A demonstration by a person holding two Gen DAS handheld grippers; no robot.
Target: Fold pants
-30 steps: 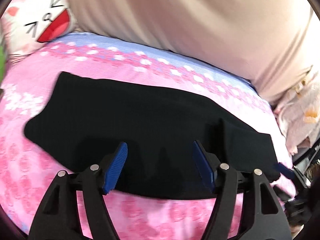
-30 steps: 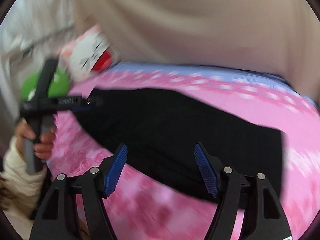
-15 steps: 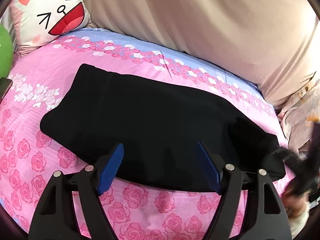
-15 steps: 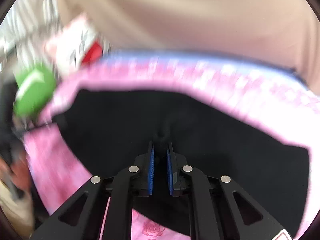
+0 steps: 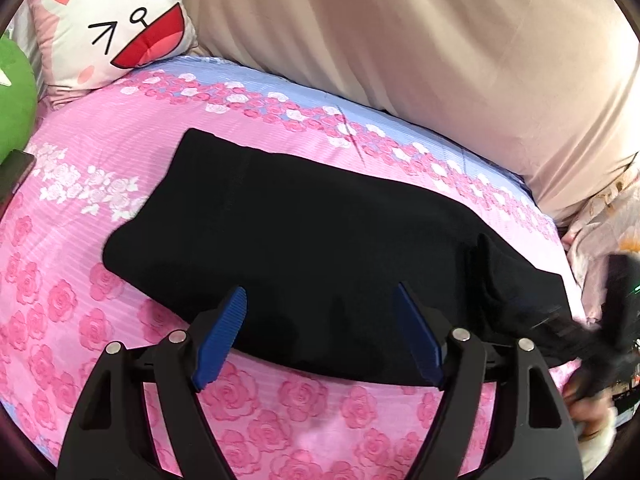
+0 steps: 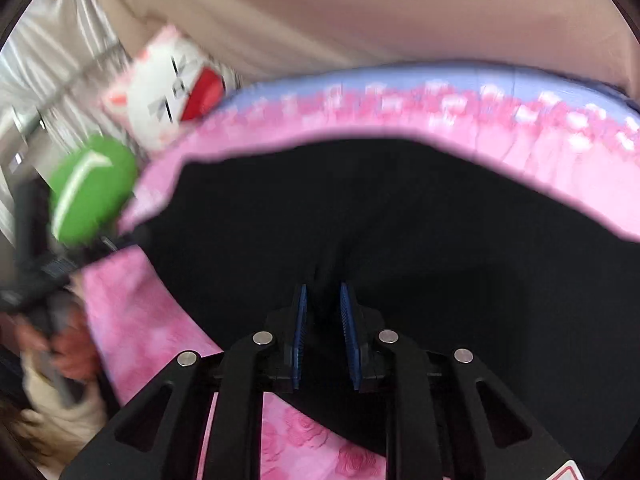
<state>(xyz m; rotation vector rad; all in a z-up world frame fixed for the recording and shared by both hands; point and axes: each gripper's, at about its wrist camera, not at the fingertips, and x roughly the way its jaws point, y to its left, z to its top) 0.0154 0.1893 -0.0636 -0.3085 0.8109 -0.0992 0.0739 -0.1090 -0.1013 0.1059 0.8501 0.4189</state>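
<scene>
Black pants (image 5: 320, 220) lie flat and lengthwise on the pink rose bedsheet (image 5: 72, 288). My left gripper (image 5: 320, 290) hovers open over their near edge, its blue pads wide apart and pressing nothing. The right gripper (image 6: 323, 287) sits low on the pants (image 6: 420, 220) with a raised fold of black cloth pinched between its narrow blue pads; its jaws are opening slightly. In the left wrist view, the right gripper shows as a blur (image 5: 612, 320) at the pants' right end. A hand holding the left gripper (image 6: 36, 276) shows at the left of the right wrist view.
A white cat-face pillow (image 5: 116, 28) and a green plush (image 5: 14, 100) lie at the bed's far left. A large beige cover (image 5: 440, 48) bulges along the back. A dark flat object (image 5: 16, 168) rests at the left edge. Patterned fabric (image 5: 608, 216) lies at the right.
The right gripper went from wide open to closed down on a fold of the pants while moving in over them. The left gripper drew back slightly and stayed open.
</scene>
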